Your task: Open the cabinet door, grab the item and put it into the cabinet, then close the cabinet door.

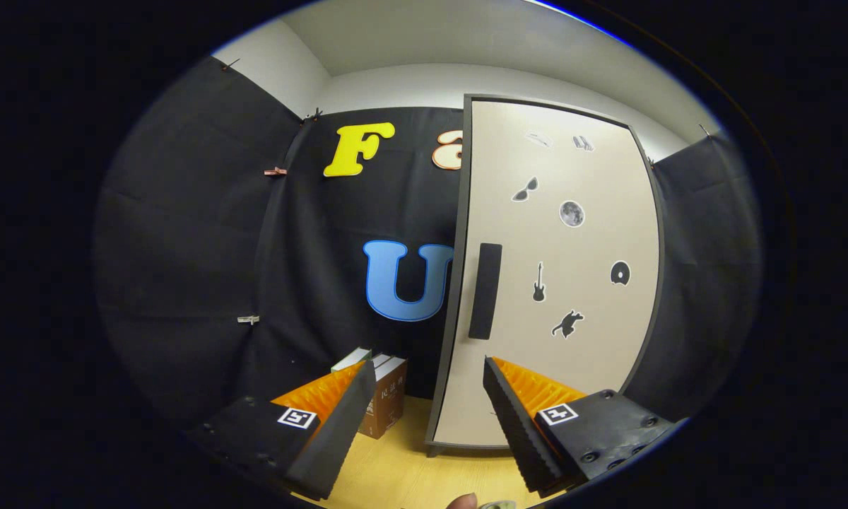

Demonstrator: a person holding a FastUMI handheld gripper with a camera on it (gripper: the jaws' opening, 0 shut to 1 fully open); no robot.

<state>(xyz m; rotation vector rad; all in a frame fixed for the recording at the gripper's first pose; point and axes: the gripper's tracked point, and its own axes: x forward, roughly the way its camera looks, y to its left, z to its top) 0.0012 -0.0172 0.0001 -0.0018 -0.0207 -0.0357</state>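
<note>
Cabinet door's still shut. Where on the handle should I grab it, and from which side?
Take the dark vertical handle near the cabinet door's left edge, about mid-length. Come straight in from the front, one finger on each long side. The gripper is open, its fingers short of the door, nothing between them.

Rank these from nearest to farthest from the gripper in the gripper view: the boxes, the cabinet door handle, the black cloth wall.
From the open gripper, holding nothing:
1. Boxes, just behind the left finger's tip, standing on the wooden table.
2. Cabinet door handle, a dark vertical bar on the closed door, ahead and above the fingers.
3. Black cloth wall, behind the boxes and the cabinet.
</note>
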